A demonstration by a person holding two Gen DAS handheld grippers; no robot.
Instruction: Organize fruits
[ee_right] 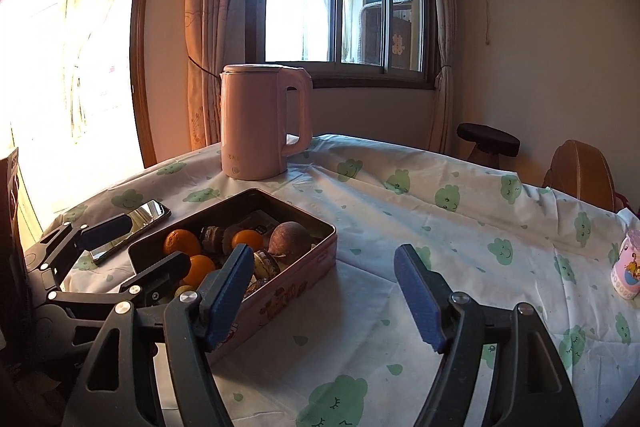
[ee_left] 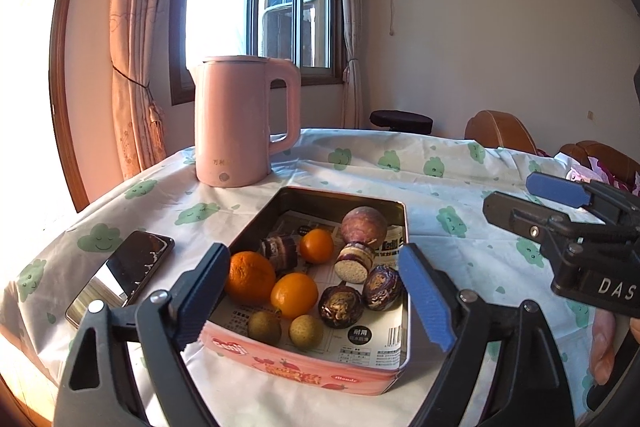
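In the left wrist view, going from the left edge: a black glossy-screened smartphone (ee_left: 120,277) lies flat on the white tablecloth printed with green clouds (ee_left: 460,187), just beside the rectangular pink metal tin with a paper-lined bottom (ee_left: 304,373). Above it, in the upper middle of the frame, a tall pale pink electric kettle (ee_left: 244,123) stands upright, apart from the tin.

The left gripper (ee_left: 316,297) hovers over the tin's near end with its blue-padded fingers (ee_left: 426,301) spread wide and holding nothing. Inside the tin, left to right, sit a rough-skinned orange (ee_left: 249,277), a smoother orange (ee_left: 294,294), a smaller orange (ee_left: 316,245) farther back, two small brownish-green round fruits (ee_left: 306,331) at the near edge, several dark purple mottled pieces (ee_left: 340,305), some of them cut (what kind is hard to tell), and one large round purplish fruit (ee_left: 364,225) at the far right corner.

At the right edge of that frame the right gripper (ee_left: 536,201) floats over bare cloth; its own view shows the fingers (ee_right: 418,301) parted and empty, lower centre, with the tin to their left.

As a judgement: no fruit lies loose on the cloth in either view, so the gathering looks largely done. What may remain is sorting by kind within the tin, since oranges and purple pieces sit mixed. A small pink printed container (ee_right: 627,269) stands at the right edge, well apart.
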